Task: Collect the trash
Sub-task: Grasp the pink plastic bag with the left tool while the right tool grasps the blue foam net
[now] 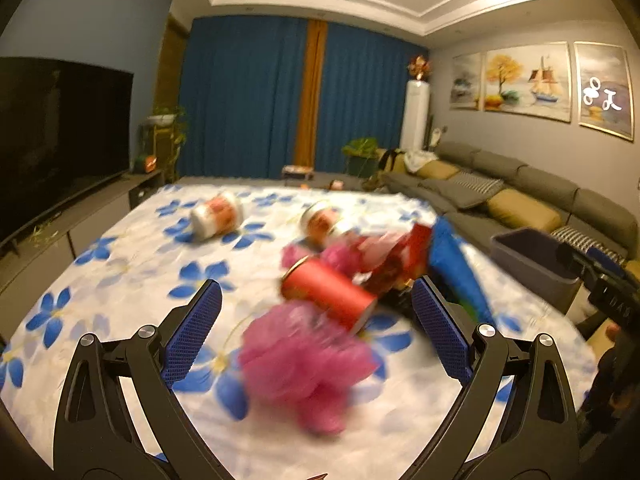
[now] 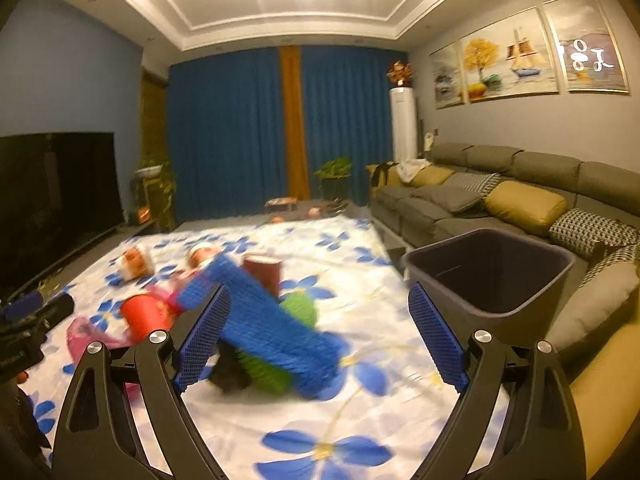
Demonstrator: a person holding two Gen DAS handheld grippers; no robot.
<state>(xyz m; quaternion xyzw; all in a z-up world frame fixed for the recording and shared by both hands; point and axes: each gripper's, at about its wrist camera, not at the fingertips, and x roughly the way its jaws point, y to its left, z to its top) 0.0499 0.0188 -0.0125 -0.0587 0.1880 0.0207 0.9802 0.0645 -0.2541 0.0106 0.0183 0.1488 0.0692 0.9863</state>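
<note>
Trash lies in a heap on a flower-print cloth (image 1: 120, 280). In the left wrist view a crumpled pink bag (image 1: 304, 364) sits low between the fingers of my open left gripper (image 1: 316, 284), with a red can (image 1: 328, 292) just beyond it. In the right wrist view a blue foam net sleeve (image 2: 272, 320) lies across a green piece (image 2: 300, 308) and a black piece (image 2: 228, 372), in front of my open right gripper (image 2: 320, 288). Neither gripper holds anything. A dark empty bin (image 2: 488, 276) stands to the right of the cloth. Both views are blurred by motion.
Two paper cups (image 1: 218, 214) (image 1: 320, 220) lie on their sides farther back, and a dark red box (image 2: 262, 272) stands behind the sleeve. A grey sofa (image 2: 500, 200) runs along the right and a television (image 1: 60, 136) stands at the left. The cloth's near part (image 2: 380, 412) is bare.
</note>
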